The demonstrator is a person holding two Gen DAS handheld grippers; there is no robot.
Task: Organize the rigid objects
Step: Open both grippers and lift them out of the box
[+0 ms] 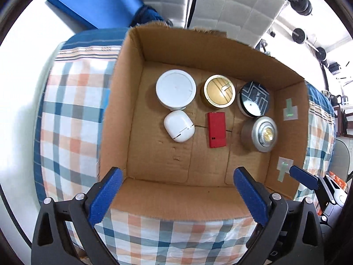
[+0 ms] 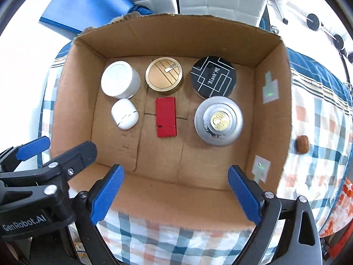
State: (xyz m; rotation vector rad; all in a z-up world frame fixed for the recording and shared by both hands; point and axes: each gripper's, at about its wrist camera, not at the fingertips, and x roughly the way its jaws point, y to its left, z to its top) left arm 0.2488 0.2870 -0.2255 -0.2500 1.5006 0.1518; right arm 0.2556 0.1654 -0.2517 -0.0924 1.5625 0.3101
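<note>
An open cardboard box (image 1: 123, 119) (image 2: 72, 110) sits on a checked cloth. On its floor the back row holds a white round jar (image 1: 175, 89) (image 2: 119, 79), a gold tin (image 1: 218, 90) (image 2: 164, 74) and a black tin (image 1: 253, 101) (image 2: 213, 77). In front of them lie a white earbud case (image 1: 178, 125) (image 2: 124, 113), a red flat box (image 1: 216, 129) (image 2: 166, 116) and a silver puck light (image 1: 262, 134) (image 2: 218, 121). My left gripper (image 1: 177, 176) hangs open above the box's near wall, holding nothing. My right gripper (image 2: 175, 172) is open and empty there too.
The checked cloth (image 1: 72, 119) (image 2: 317, 119) covers the surface around the box. A small brown object (image 2: 302, 144) lies on it right of the box. A blue mat (image 1: 97, 2) leans behind. Weights (image 1: 300, 35) stand at the far right.
</note>
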